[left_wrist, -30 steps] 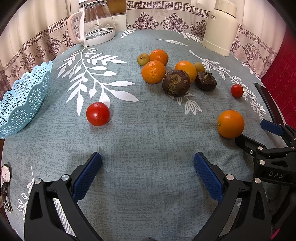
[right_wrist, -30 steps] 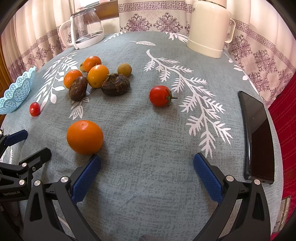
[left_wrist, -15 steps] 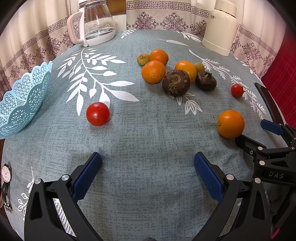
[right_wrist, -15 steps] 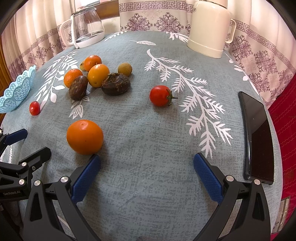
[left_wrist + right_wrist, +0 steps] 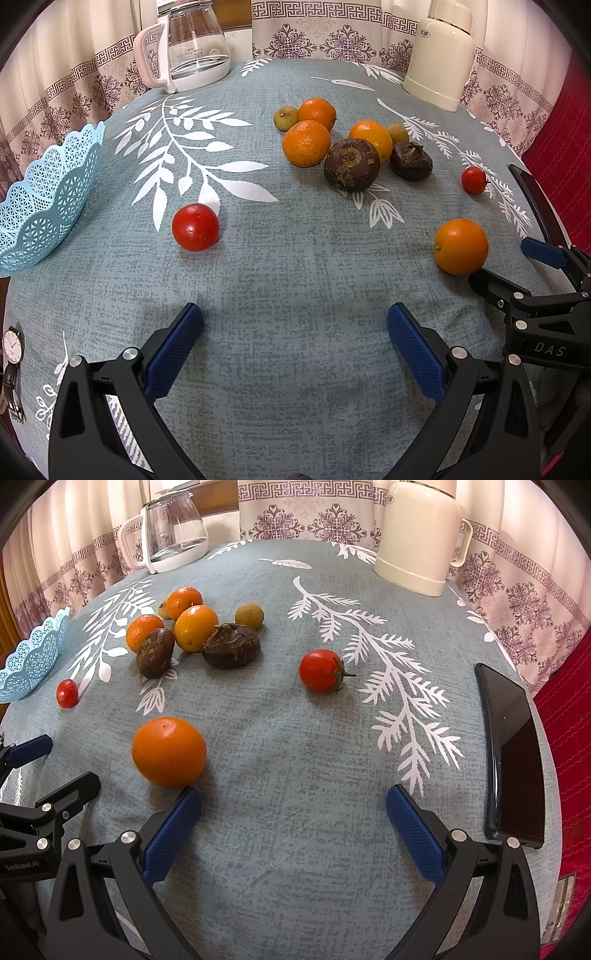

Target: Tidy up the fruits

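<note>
1. Left wrist view: my left claw (image 5: 294, 332) is spread wide, holding nothing, hovering over bare cloth (image 5: 295, 266). The basket (image 5: 44, 206) sits at the far left edge with no fruit showing in the part I can see. A tomato (image 5: 195, 226) sits between it and me, so I'd guess that's my first grab. The main pile (image 5: 347, 147), oranges plus two dark brown fruits, is further back. A lone orange (image 5: 461, 246) sits right by my right claw's tip.

2. Right wrist view: my right claw (image 5: 293, 808) is also wide and empty. That same orange is just beside my left finger (image 5: 173, 823), practically touching. A stemmed tomato (image 5: 320, 669) is ahead, and a phone (image 5: 513, 753) lies along the right edge.

3. What worries me:
- Round fruit on cloth rolls. Nudge the orange with a finger and it wanders off.
- Squeeze a tomato too hard and it probably splits.
- Both claws are close together, so reaching across could clash them.
- A sloppy sweep right could shove the phone off the table.
</note>
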{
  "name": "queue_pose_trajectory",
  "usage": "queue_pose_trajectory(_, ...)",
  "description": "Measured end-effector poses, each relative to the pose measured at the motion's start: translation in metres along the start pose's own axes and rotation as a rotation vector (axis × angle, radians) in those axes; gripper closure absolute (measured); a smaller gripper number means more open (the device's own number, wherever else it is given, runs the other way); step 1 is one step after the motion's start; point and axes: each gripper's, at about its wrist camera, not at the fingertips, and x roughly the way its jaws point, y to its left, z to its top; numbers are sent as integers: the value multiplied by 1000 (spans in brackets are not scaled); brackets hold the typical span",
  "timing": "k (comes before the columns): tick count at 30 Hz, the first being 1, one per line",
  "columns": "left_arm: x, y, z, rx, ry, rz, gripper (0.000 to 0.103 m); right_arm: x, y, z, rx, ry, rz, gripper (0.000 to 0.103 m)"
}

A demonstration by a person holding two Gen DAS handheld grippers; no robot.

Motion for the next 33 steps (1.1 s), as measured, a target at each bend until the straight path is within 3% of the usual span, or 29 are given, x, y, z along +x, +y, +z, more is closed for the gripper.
queue_pose_trajectory(33, 1, -2, 1, 3, 1, 4, 2, -2, 2, 2, 2, -3, 4, 5)
